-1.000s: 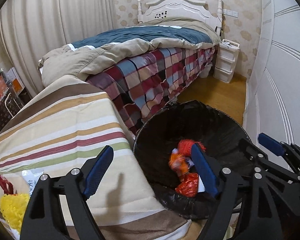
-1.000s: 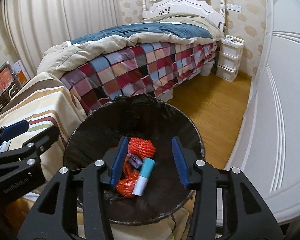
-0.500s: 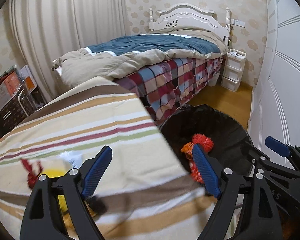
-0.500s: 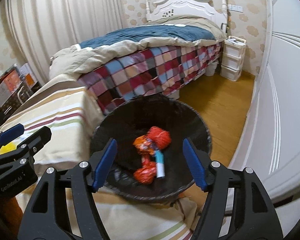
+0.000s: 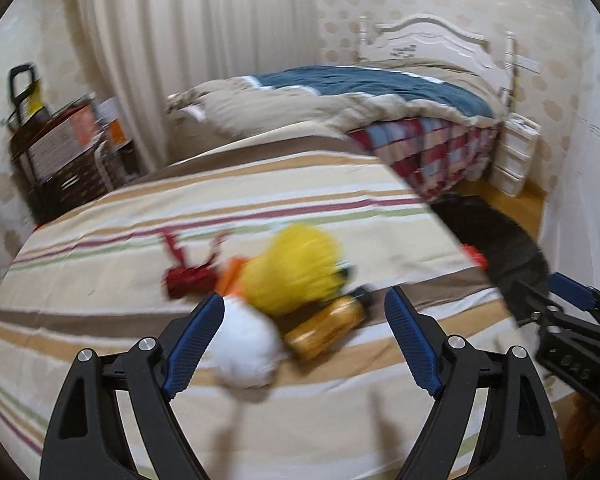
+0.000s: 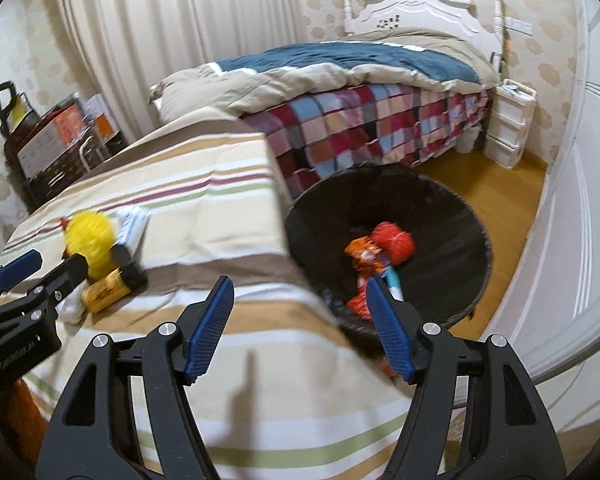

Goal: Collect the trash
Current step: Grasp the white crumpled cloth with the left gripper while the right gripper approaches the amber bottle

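Note:
On the striped cloth (image 5: 260, 184) lies a pile of trash: a yellow mesh ball (image 5: 296, 268), an amber bottle with a black cap (image 5: 328, 326), a white crumpled piece (image 5: 248, 348) and a red scrap (image 5: 186, 278). My left gripper (image 5: 304, 344) is open just in front of the pile, which lies between its fingers. My right gripper (image 6: 300, 328) is open and empty over the cloth's right edge, beside the black bin (image 6: 452, 208). The bin holds red and orange trash (image 6: 380, 248). The pile also shows in the right wrist view, with the yellow ball (image 6: 90, 240) and the bottle (image 6: 108, 288).
A bed with a checked cover (image 6: 380, 132) stands behind the bin. White drawers (image 6: 508, 128) stand by the far wall, on a wooden floor (image 6: 512, 216). A white wardrobe door (image 6: 580, 200) is on the right. Boxes on a dark rack (image 5: 68, 148) stand at the left.
Both grippers have swung left, away from the bin toward the striped cloth. The trash pile has come into the middle of the left wrist view. Both grippers stay open.

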